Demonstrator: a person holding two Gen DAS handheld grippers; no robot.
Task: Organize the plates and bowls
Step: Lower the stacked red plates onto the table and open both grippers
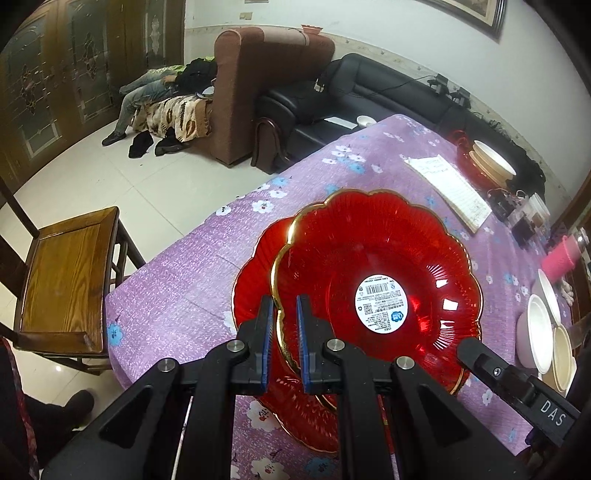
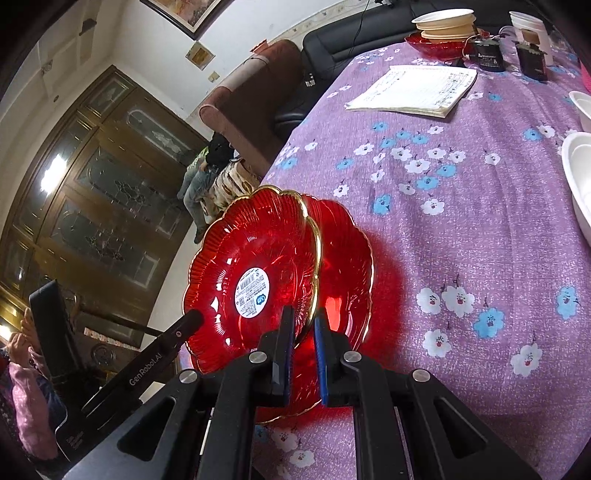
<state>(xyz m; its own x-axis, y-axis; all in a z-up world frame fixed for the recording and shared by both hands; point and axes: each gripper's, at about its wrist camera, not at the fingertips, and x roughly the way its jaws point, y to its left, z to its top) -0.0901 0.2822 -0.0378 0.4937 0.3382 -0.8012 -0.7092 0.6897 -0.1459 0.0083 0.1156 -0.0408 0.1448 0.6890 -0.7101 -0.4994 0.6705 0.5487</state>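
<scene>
A red glass plate [image 1: 373, 243] with a gold scalloped rim and a round white sticker is held from two sides. My left gripper [image 1: 284, 310] is shut on its near rim. My right gripper [image 2: 303, 314] is shut on the opposite rim of the same plate [image 2: 258, 243]. Each gripper's black finger [image 1: 480, 354] [image 2: 184, 325] shows at the plate's edge in the other view. A second red plate [image 1: 251, 295] [image 2: 343, 251] lies on the purple flowered tablecloth [image 1: 177, 280], partly beneath the held one. I cannot tell whether the two plates touch.
An open notebook [image 1: 447, 188] [image 2: 413, 88] lies further back. Pale bowls stacked on a red plate [image 1: 491, 158] [image 2: 443, 22] stand at the far end. White bowls [image 1: 539, 332] [image 2: 580, 177] sit to the right. A wooden chair [image 1: 66, 273] stands at the table's left edge.
</scene>
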